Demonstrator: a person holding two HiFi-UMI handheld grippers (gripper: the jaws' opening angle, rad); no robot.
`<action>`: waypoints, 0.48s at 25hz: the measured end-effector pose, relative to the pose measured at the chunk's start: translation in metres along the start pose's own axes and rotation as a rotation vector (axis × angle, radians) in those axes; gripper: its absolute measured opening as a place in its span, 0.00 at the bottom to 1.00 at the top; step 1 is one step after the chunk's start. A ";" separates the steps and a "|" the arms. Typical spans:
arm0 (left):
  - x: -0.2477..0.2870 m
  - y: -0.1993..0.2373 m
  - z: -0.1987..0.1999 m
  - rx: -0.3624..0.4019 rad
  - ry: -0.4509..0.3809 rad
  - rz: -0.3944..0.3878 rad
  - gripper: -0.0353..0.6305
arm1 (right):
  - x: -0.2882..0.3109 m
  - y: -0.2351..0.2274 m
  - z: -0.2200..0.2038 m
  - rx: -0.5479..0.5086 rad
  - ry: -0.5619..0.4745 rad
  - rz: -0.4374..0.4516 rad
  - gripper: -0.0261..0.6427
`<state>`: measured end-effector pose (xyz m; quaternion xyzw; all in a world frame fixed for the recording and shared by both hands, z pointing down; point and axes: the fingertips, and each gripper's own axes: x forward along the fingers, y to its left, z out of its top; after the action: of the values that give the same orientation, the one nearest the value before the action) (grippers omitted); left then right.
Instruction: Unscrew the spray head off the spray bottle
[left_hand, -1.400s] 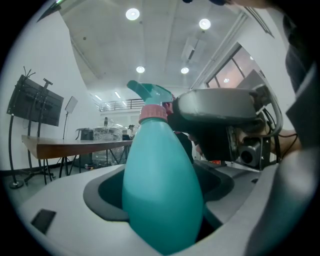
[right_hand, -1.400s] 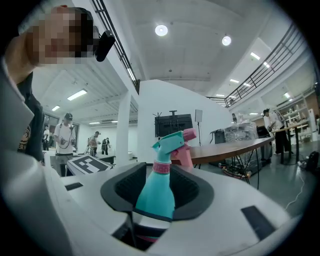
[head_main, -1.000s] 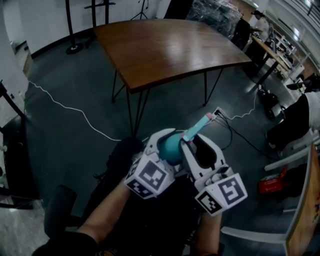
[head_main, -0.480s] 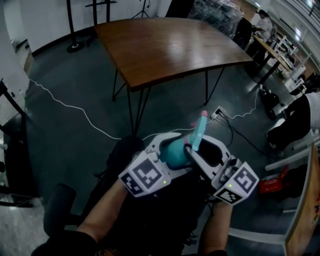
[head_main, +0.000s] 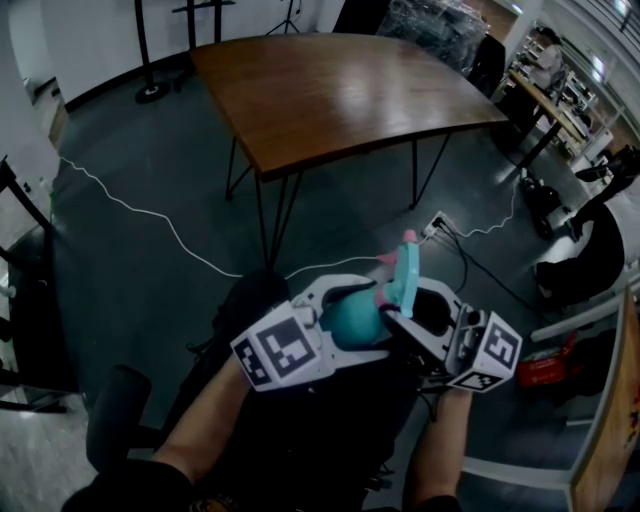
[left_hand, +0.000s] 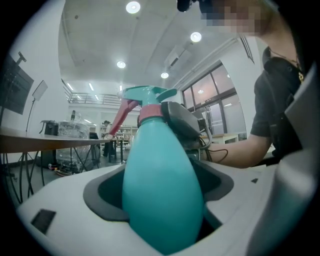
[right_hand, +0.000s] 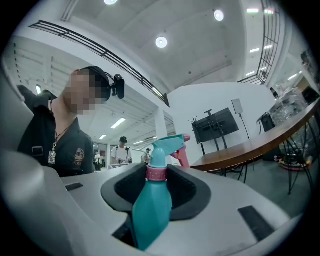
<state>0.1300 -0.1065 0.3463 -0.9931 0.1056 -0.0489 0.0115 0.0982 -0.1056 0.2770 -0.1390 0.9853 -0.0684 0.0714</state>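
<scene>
A teal spray bottle (head_main: 350, 316) stands upright over the person's lap. My left gripper (head_main: 343, 302) is shut on its fat body (left_hand: 160, 190). Its teal spray head (head_main: 406, 266) with a pink trigger (right_hand: 182, 154) points up and away. My right gripper (head_main: 402, 306) sits around the pink collar (right_hand: 156, 173) under the head; its jaws are closing and the pads touch the collar on both sides. In the left gripper view one right finger (left_hand: 183, 123) lies against the collar (left_hand: 149, 113). The bottle's base is hidden inside the left jaws.
A brown wooden table (head_main: 340, 90) stands ahead on thin black legs. A white cable (head_main: 150, 215) runs over the dark floor to a power strip (head_main: 437, 226). A black chair (head_main: 115, 420) is at lower left, a red object (head_main: 545, 365) at right.
The right gripper has swung round the bottle neck, its marker cube moving right. The spray head turned with it, from leaning up-right to pointing nearly straight up. The left gripper shifted slightly left.
</scene>
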 end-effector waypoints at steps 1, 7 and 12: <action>0.000 0.000 0.001 0.000 -0.002 -0.005 0.67 | 0.000 0.001 0.001 -0.001 -0.003 0.005 0.25; 0.000 -0.003 0.004 0.001 -0.012 -0.022 0.67 | -0.001 0.003 0.003 -0.010 0.010 0.020 0.25; -0.003 0.004 0.005 -0.002 -0.026 0.024 0.67 | 0.007 0.003 0.004 -0.085 0.057 -0.091 0.26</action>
<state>0.1272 -0.1098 0.3410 -0.9924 0.1174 -0.0359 0.0123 0.0910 -0.1057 0.2722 -0.1844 0.9817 -0.0337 0.0342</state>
